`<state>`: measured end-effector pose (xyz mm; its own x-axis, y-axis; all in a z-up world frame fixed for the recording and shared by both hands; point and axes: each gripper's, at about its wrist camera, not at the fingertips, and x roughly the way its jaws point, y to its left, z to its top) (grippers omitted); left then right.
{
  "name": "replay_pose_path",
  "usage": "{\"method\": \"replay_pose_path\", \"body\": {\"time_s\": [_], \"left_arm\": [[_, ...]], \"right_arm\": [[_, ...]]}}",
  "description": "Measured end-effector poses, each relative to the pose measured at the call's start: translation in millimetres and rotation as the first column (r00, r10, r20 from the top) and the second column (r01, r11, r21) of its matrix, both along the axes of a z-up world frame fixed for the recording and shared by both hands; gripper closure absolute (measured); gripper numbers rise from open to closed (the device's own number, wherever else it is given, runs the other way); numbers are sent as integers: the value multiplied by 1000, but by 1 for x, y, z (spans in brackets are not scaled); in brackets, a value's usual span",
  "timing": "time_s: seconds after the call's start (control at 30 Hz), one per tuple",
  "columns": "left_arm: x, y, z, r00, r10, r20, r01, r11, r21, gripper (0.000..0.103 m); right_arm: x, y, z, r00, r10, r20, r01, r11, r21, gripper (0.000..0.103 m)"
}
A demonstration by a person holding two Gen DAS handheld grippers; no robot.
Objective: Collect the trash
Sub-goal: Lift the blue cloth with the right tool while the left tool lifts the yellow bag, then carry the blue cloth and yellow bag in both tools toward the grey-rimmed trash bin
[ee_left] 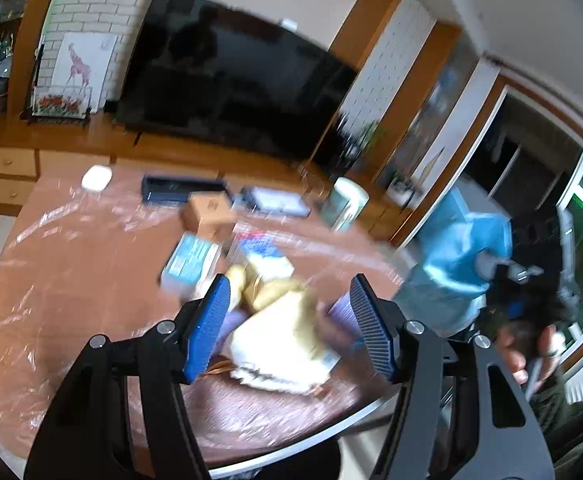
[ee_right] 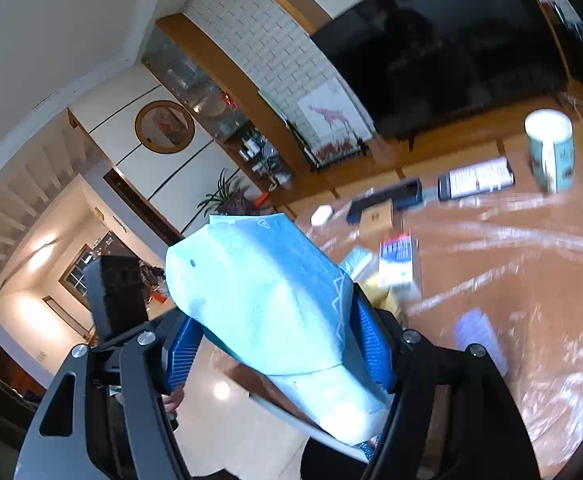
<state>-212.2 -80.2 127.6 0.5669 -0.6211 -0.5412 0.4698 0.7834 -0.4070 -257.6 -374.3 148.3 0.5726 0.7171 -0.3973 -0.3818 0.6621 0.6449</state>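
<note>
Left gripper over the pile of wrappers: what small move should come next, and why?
Probably ease the left gripper down and close on the cream wrapper. Its jaws stand open around the pile without clearly pinching it, while the right gripper already holds the blue bag beside the table.

Motion blur smears the pile of wrappers [ee_left: 279, 320] in the left wrist view, so separate pieces and any print cannot be told. The blue-and-white bag [ee_right: 267, 300] hides the gap between the right gripper's [ee_right: 279, 354] pads. Labels on the small boxes [ee_right: 399, 256] are unreadable.
</note>
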Motion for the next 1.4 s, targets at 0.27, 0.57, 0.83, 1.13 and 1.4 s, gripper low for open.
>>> {"method": "replay_pose_path", "body": {"time_s": [0.27, 0.57, 0.83, 1.13, 1.4], "left_arm": [[17, -65, -34, 993, -99, -59, 108, 976, 189, 22], [35, -92, -73, 986, -65, -154, 103, 961, 256, 39], [30, -89, -69, 988, -83, -127, 112, 966, 235, 64], [24, -83, -51, 990, -102, -97, 119, 975, 189, 84], [31, -85, -61, 990, -27, -137, 63, 962, 266, 29]], "right_arm": [[-8, -11, -15, 998, -54, -28, 53, 998, -43, 35], [-18, -20, -28, 994, -92, -60, 89, 994, -56, 35], [-16, -20, -37, 991, -104, -78, 99, 993, -69, 35], [-14, -24, -29, 992, -109, -59, 106, 993, -59, 36], [-15, -24, -29, 993, -102, -64, 98, 993, -65, 34]]}}
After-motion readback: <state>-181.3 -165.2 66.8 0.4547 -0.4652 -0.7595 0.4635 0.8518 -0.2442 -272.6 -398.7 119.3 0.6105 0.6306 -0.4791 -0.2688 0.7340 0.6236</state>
